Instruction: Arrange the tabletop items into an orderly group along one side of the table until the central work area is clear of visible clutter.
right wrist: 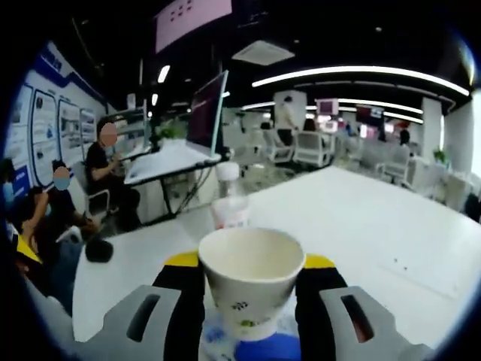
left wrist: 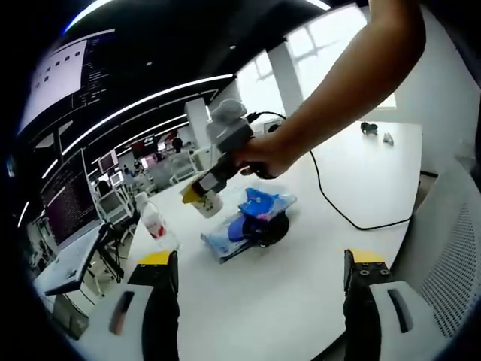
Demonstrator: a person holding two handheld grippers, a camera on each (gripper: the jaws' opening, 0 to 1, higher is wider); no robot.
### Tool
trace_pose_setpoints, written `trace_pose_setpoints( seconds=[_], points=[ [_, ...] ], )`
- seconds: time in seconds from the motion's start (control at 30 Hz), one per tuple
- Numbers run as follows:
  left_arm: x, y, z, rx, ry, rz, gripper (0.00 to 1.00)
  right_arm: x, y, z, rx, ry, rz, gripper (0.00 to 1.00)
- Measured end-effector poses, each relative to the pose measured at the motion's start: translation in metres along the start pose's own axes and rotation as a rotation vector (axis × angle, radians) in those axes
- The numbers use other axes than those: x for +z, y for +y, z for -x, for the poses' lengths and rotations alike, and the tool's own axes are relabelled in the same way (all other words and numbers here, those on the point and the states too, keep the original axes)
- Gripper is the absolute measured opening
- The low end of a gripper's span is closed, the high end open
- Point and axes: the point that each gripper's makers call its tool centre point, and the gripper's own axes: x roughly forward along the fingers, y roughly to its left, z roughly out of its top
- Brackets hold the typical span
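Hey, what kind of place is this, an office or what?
Probably an open-plan office or lab: a monitor on a desk, office chairs farther back, long ceiling strip lights, and people seated at a desk. The right gripper holds a paper cup over a white table.

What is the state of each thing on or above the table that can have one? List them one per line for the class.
Paper cup: upright, empty, held off the table between the right gripper's fingers.
Plastic bottle: standing upright on the table, cap on.
Blue packet: lying flat on the table, crumpled.
Black cable: lying loose across the table.
Left gripper: open, empty.
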Motion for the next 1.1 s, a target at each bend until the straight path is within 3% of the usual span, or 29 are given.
trace_pose_setpoints(
  seconds=[0.63, 0.73, 1.1],
  points=[
    [0.005, 0.009, 0.005, 0.036, -0.02, 0.011, 0.88, -0.006, -0.019, -0.05, -0.041, 0.05, -0.044, 0.43],
    [0.006, 0.009, 0.006, 0.036, -0.025, 0.008, 0.88, -0.005, -0.027, -0.059, -0.064, 0.043, -0.096, 0.43],
    [0.005, 0.012, 0.008, 0.045, -0.021, 0.011, 0.87, -0.012, -0.027, -0.096, -0.078, 0.057, -0.093, 0.43]
  ],
)
